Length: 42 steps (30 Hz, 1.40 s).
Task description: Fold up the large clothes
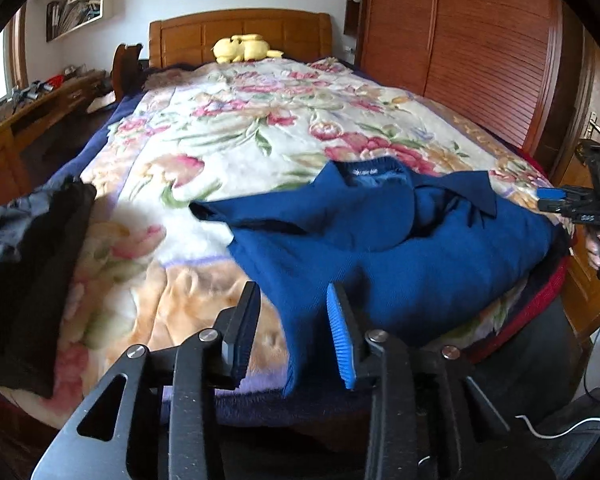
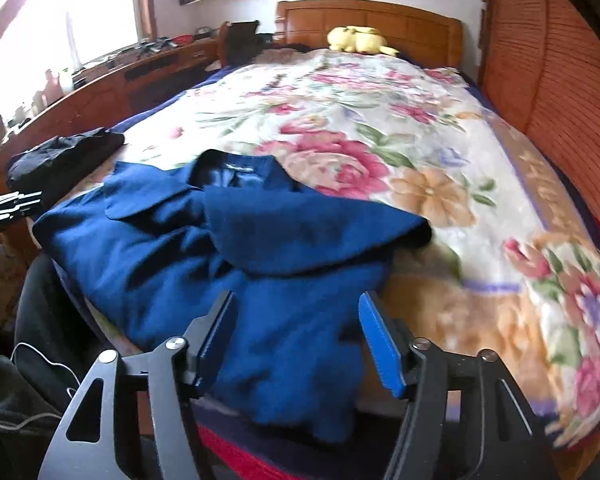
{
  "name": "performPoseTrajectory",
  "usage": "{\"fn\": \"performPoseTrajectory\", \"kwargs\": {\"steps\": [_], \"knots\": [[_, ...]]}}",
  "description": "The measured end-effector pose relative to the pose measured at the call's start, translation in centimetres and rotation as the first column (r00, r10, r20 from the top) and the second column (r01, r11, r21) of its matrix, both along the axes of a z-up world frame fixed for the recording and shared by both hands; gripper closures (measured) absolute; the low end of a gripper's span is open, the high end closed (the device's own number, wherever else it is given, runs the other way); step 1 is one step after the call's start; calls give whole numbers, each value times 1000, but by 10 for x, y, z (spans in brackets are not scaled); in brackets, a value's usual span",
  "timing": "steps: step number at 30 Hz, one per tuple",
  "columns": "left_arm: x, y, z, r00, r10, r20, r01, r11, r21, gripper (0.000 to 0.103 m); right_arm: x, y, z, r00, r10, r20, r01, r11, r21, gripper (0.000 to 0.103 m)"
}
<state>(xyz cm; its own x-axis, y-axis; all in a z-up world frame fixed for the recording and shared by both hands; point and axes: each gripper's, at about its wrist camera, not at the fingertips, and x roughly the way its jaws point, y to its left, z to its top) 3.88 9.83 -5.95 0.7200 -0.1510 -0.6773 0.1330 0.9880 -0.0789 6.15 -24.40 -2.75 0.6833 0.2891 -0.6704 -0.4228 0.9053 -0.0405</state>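
Step in hand, as I judge it: a fold has been laid and released, with the next grasp not yet taken.

Far left of the bed, a dark folded garment lies at the mattress edge, apart from the work.

The left hand-held gripper stands with its jaws parted. The near hem of the blue garment runs between them, but the pads do not press on it; nothing is gripped.

The blue garment itself rests on the floral blanket at the foot of the bed, close to the near edge. It is a dark blue knit with a collar turned toward the headboard. One sleeve or side panel is thrown across the chest, making a thick rounded ridge; the lower part hangs a little over the bed's edge. The surface is lumpy, not flat, and the outline is uneven.

The right hand-held gripper is also spread wide, with the cloth below and between its jaws, untouched by the pads.

Next move, in my judgement: both tools must take fresh hold of the near hem or sides and carry it up toward the collar, first smoothing the ridge so the fold lies square.
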Motion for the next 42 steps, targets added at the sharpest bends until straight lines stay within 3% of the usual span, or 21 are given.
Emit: {"fn": "performPoseTrajectory", "kwargs": {"steps": [6,12,14,15,16,22,29,30,32,34,36,42], "knots": [[18,-15,10,999,-32,25,32,999,-4,67,36,42,-22,990,127,-56,-130,990,-56,36],[37,-33,17,997,-57,55,59,998,-26,67,73,71,-44,983,138,-125,-163,961,-222,36],[42,-37,16,997,-59,59,61,998,-32,67,82,79,-48,983,137,-121,-167,941,-294,56],[43,-38,15,996,-59,60,61,998,-34,67,86,83,-47,986,141,-93,-164,928,-335,80],[44,-39,14,997,-57,60,59,998,-37,67,92,87,-46,985,150,-86,-171,917,-361,96],[38,-35,7,997,-44,67,48,997,-56,67,142,106,-22,990,137,-19,-134,907,-399,99],[33,-23,3,999,-13,53,15,999,-52,67,195,135,10,990,70,120,-25,940,-339,99],[32,-22,3,999,-11,53,14,999,-52,67,204,139,13,992,54,115,-14,948,-319,95],[31,-21,2,999,-5,52,8,999,-50,67,211,147,14,995,33,98,-3,957,-291,76],[28,-18,2,999,0,54,3,999,-49,67,206,152,15,993,36,112,-5,962,-272,47],[27,-15,1,998,6,57,-3,999,-52,67,198,157,14,991,59,119,-26,965,-261,42],[24,-6,-2,997,42,59,-40,998,-43,66,163,176,-7,974,225,27,-215,954,-208,42]]}}
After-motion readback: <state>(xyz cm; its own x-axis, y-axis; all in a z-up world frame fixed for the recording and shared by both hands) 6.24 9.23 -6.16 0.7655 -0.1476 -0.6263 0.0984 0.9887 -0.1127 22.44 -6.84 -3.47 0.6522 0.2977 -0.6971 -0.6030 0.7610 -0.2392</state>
